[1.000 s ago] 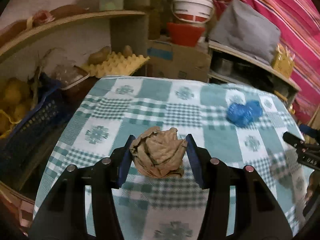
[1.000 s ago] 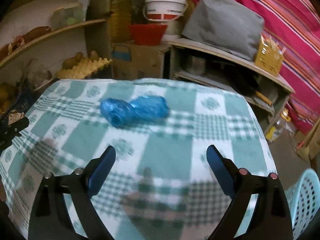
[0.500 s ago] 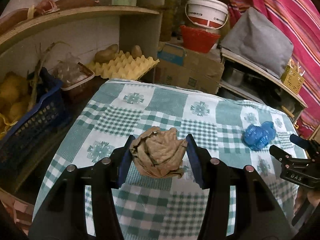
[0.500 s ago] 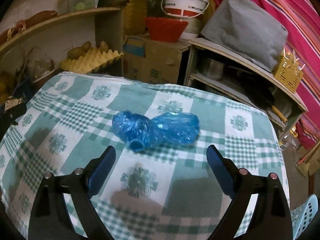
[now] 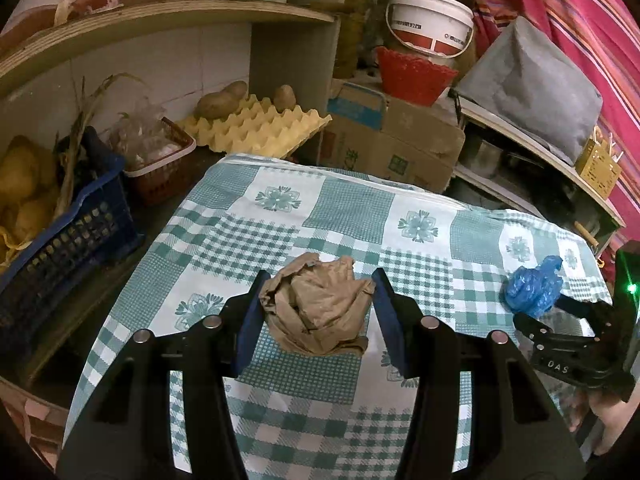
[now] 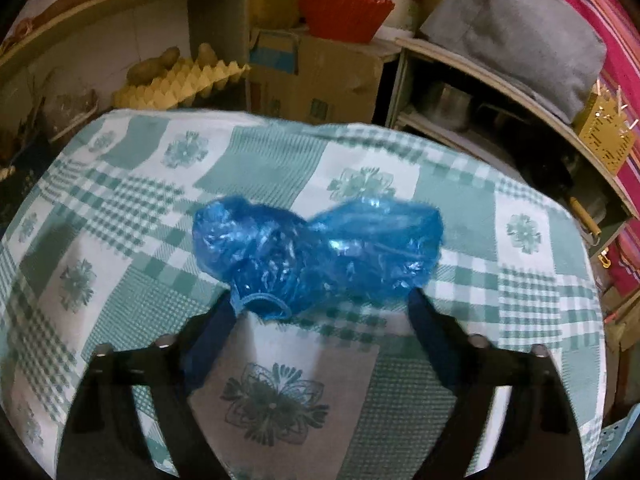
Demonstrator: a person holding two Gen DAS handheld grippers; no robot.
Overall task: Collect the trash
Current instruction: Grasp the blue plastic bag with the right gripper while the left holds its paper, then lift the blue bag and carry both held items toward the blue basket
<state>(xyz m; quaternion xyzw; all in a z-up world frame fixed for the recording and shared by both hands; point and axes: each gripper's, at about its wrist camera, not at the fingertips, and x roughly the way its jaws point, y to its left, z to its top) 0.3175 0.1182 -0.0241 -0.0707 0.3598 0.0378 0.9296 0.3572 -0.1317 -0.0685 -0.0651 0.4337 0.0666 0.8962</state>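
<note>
The right gripper [image 6: 320, 308] hangs over a table with a green-and-white checked tablecloth [image 6: 500, 300], its jaws closing around a crumpled blue plastic bag [image 6: 316, 248] that lies between the blue fingertips [image 6: 216, 328]. Whether the pads press the bag yet cannot be told. Behind the table stand a cardboard box [image 6: 316, 76], a red basket [image 6: 344, 14] and a yellow egg tray [image 6: 180, 84] bearing potatoes [image 6: 154, 66].

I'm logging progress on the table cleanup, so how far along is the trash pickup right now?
Done: the left gripper holds the crumpled brown paper. In hand: the right gripper is closing around the blue plastic wad, which lies on the checked tablecloth. Left: lifting it and binning both; no bin is clearly visible.
</note>
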